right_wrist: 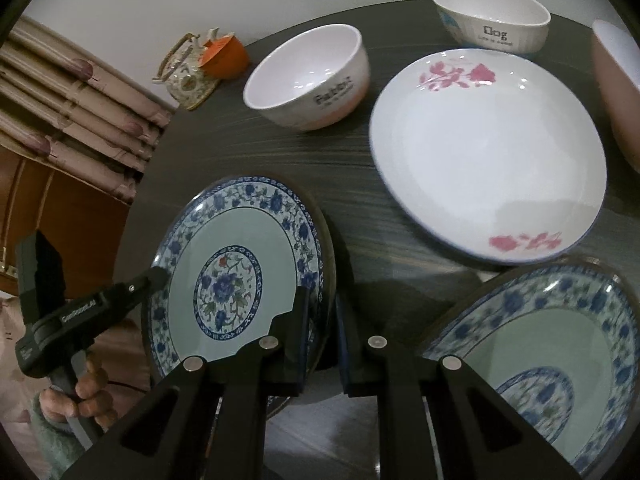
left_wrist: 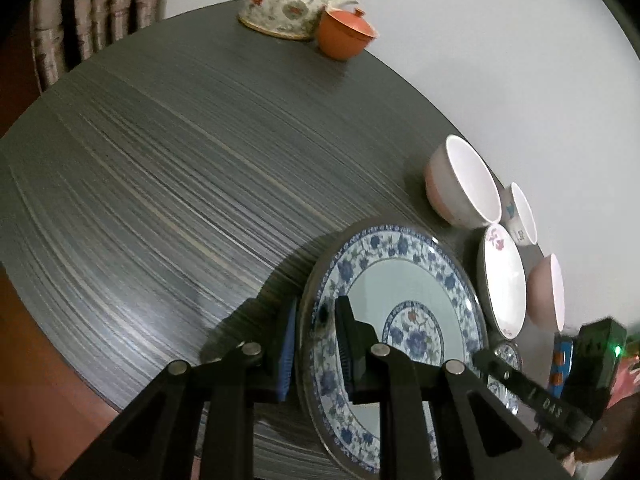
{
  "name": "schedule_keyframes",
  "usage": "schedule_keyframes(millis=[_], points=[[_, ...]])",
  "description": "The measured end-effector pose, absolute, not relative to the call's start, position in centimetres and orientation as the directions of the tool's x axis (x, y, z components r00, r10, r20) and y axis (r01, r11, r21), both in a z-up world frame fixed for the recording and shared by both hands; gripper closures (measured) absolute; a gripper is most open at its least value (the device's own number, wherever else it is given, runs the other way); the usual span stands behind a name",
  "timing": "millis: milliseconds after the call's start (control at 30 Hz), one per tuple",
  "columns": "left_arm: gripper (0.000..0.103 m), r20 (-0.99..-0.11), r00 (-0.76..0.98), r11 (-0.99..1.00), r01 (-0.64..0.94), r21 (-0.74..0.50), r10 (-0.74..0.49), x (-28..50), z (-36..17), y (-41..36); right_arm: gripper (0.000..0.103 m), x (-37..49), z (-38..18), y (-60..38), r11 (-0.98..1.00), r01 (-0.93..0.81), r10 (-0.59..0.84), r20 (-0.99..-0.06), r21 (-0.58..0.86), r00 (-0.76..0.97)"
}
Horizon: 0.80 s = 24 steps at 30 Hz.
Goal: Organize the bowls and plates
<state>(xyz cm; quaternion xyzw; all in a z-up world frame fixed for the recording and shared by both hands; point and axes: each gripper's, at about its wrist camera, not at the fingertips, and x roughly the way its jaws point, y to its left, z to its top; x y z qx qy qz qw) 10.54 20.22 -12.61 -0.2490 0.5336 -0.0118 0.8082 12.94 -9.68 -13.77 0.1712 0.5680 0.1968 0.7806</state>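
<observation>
Pinching opposite rims of one blue-and-white floral plate [left_wrist: 404, 312], the two grippers carry it tilted on edge above the dark wood-grain table [left_wrist: 160, 200]. From the left wrist camera, the left gripper [left_wrist: 316, 344] has its pads pressed on the plate's rim at about seven o'clock of the plate, one pad on the back, one on the patterned face. At four o'clock of that picture the right gripper [left_wrist: 500, 364] reaches in from the far side, its tip against the opposite rim.

Only the right wrist camera shows the other grip clearly: the right gripper [right_wrist: 322, 312] clamps the plate [right_wrist: 236, 276] at its four o'clock rim, while the left gripper [right_wrist: 158, 276] bites at nine o'clock, held by a hand [right_wrist: 86, 396] in a fuzzy sleeve. That camera alone reveals a second blue floral plate [right_wrist: 552, 356] lying at five o'clock, and the lettering on the "Rabbit" bowl [right_wrist: 308, 80] and "Dog" bowl [right_wrist: 492, 16]. A pink-flowered white plate [right_wrist: 488, 148] lies at two o'clock.

The left camera gives the fuller look at the floral teapot [left_wrist: 288, 0] and lidded orange cup [left_wrist: 344, 34] at twelve o'clock, and a pink bowl [left_wrist: 548, 292] at three.
</observation>
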Motion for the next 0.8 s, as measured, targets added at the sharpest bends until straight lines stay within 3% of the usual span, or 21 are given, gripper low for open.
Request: schedule_keyframes(millis=[800], points=[[0.083,-0.885,0.385,0.887,-0.266,-0.378,-0.262,11.2,-14.4,21.2,0.089,8.5,-15.0,-6.8,0.867,-0.086,0.491,-0.815,0.49,0.306]])
